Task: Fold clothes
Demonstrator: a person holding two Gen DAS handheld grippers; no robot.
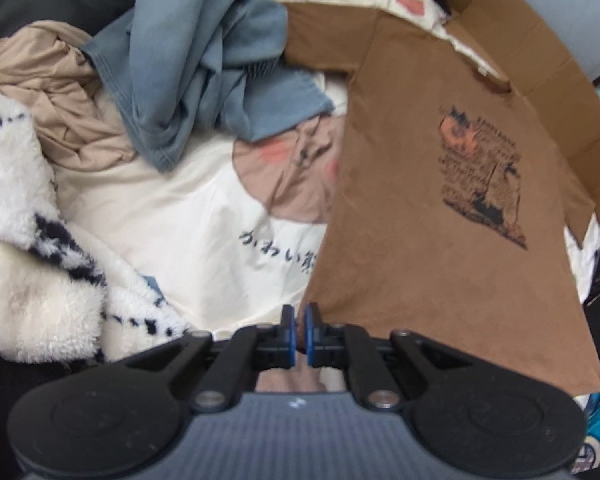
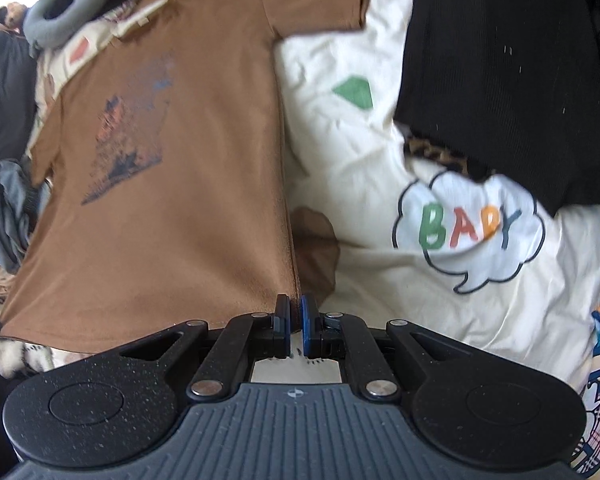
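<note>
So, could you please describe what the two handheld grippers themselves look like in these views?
Both look alike. The left gripper and the right gripper each have matte black linkage arms with silver pivot pins, two large round black discs at the sides, and a ribbed dark grey body bearing a small white mark. The fingers are black with blue pads. No cables, hands or sleeves show.

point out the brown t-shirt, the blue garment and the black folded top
brown t-shirt (image 1: pixel 400 240), left wrist view, plain chest fabric beside the print
blue garment (image 1: pixel 204 76), left wrist view, middle of the crumpled heap
black folded top (image 2: pixel 500 72), right wrist view, centre of its ribbed face
</note>
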